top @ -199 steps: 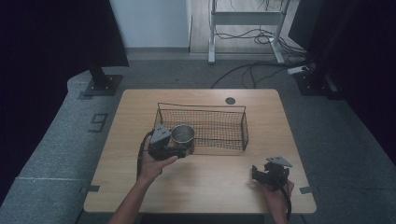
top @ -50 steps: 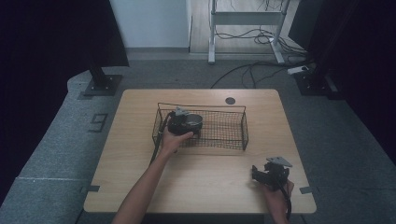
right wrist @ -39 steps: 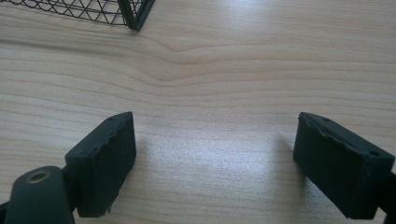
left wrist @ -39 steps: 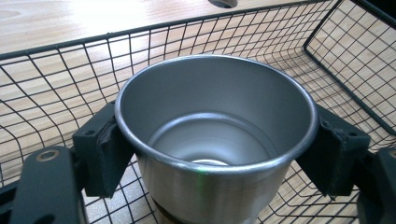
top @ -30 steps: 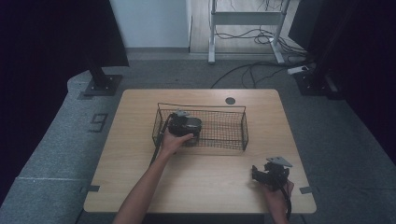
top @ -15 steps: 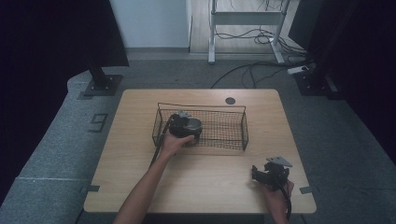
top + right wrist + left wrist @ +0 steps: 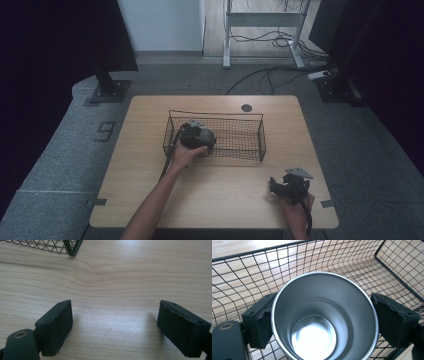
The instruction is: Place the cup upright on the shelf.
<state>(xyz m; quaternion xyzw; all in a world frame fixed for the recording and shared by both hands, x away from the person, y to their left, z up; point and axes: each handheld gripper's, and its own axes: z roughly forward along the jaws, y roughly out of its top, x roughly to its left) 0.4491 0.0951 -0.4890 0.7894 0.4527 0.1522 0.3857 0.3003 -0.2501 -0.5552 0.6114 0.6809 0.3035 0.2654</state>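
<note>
We are holding our left claw point(image 7: 322, 322) inside the black wire basket point(image 7: 250, 131), its jaws just now opening around the shiny round steel cup point(image 7: 324, 317) standing there. Our right claw point(image 7: 115, 327) is resting spread wide over the pale wooden bench point(image 7: 225, 190).

Steel cup point(image 7: 322, 322) betw jaws, just opening, in wire basket point(image 7: 367, 262).

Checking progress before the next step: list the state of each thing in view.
Steel cup: upright, empty, inside the basket, between the left tongs' jaws.
Wire basket: on the table, holding the cup.
Left tongs: jaws just opening, pads off the cup.
Right tongs: open, empty, over bare table.
</note>
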